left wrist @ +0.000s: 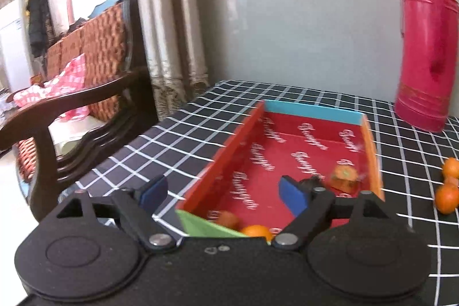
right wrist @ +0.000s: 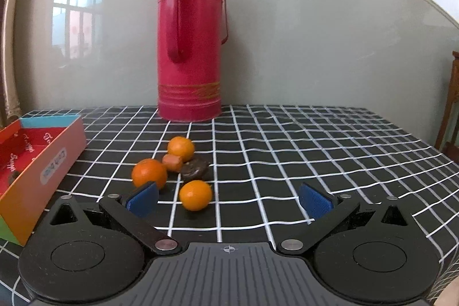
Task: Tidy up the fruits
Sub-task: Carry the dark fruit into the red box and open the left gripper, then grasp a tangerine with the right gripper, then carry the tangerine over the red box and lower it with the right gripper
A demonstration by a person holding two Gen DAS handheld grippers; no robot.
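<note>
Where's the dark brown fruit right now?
Right wrist view: the dark brown fruit lies on the checked tablecloth, among three oranges, touching the small reddish fruit.

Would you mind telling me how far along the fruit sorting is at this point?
Partly done. A few fruits already lie in the red box. Nothing is in hand: the left gripper is open above the box, and the right gripper is open before the remaining pile. Left on the tablecloth: three oranges, a small orange piece and a dark brown item.
</note>
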